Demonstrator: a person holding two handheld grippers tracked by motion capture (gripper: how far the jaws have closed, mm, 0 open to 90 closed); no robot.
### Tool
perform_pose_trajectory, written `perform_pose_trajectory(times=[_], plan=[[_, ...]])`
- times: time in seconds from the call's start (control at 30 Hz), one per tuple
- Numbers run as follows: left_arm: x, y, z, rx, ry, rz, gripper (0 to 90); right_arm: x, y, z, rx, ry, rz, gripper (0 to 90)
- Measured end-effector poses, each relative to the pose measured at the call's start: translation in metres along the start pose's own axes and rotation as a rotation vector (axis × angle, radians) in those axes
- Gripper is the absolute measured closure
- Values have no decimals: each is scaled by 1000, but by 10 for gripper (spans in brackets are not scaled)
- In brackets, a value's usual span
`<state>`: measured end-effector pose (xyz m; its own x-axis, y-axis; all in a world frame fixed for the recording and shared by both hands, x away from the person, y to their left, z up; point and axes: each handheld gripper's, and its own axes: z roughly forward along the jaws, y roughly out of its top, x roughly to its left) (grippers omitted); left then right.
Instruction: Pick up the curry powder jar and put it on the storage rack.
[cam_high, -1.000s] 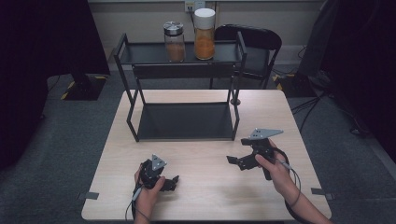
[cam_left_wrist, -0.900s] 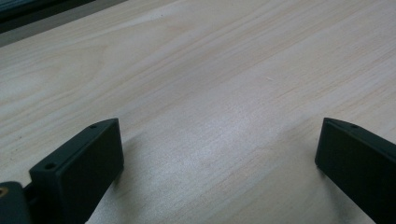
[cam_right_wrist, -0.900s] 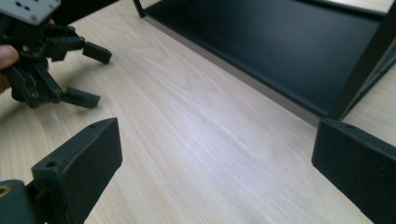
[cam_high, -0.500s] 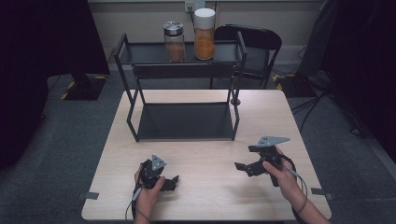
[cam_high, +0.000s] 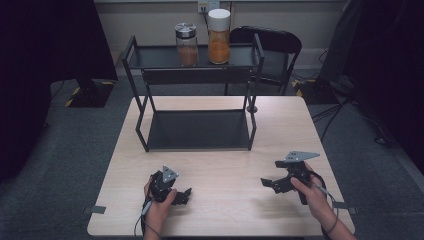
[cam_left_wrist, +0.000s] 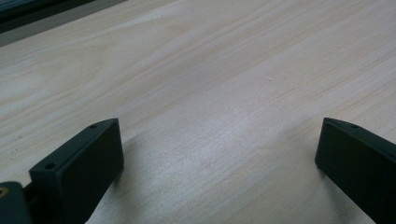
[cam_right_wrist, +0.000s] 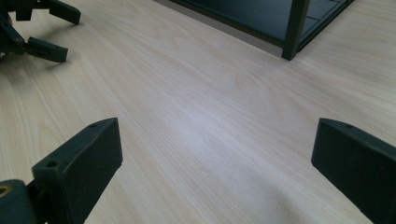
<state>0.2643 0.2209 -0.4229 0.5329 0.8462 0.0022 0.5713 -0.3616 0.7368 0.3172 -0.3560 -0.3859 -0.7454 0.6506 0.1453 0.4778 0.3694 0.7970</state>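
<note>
I've pulled my right gripper (cam_high: 267, 182) back toward me and slightly outward, lower over the surface (cam_high: 225, 165).

Two jars (cam_high: 186, 44) (cam_high: 219, 36), one rack (cam_high: 195, 77), one table (cam_high: 220, 165), one chair (cam_high: 272, 50), two tools (cam_high: 186, 194) (cam_high: 268, 182).

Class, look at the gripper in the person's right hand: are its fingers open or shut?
Open. In the right gripper view, the right gripper has its two black fingers set wide apart, with bare wooden table between them and nothing held.
</note>
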Motion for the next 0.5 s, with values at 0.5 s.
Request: perform_pose_trajectory(times=[0.5], plan=[[0, 1, 0, 4, 2, 6, 3, -9, -25, -17, 42, -36, -31, 10]])
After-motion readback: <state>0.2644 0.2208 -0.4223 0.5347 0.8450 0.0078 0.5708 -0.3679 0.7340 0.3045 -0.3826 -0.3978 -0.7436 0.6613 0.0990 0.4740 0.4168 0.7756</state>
